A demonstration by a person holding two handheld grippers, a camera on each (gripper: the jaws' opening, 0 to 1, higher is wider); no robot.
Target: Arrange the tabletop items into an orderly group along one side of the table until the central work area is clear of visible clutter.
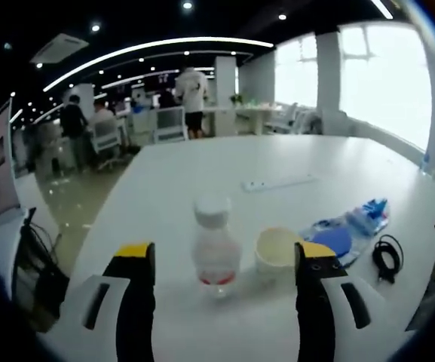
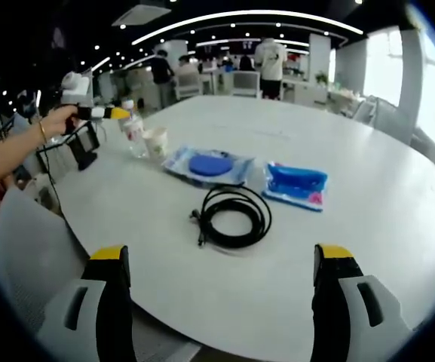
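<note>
A clear bottle (image 1: 215, 245) with a white cap stands just ahead of my left gripper (image 1: 225, 253), which is open with a gap to each jaw. A paper cup (image 1: 277, 251) stands right of the bottle. Further right lie blue wrapped packs (image 1: 350, 223) and a black cable (image 1: 387, 257). In the right gripper view the coiled black cable (image 2: 235, 214) lies ahead of my open right gripper (image 2: 222, 255), which has nothing between its jaws. Beyond it are a blue pack in clear wrap (image 2: 208, 165) and a second blue pack (image 2: 297, 183). The bottle (image 2: 133, 128) and cup (image 2: 155, 142) stand far left, with the left gripper (image 2: 100, 115) beside them, held by a hand.
A white power strip (image 1: 277, 182) lies further back on the white table (image 1: 202, 162). A grey chair back (image 2: 21, 241) stands at the table's near edge. Black cables (image 1: 36, 260) hang off the left side. Beyond the table are office desks, chairs and several people.
</note>
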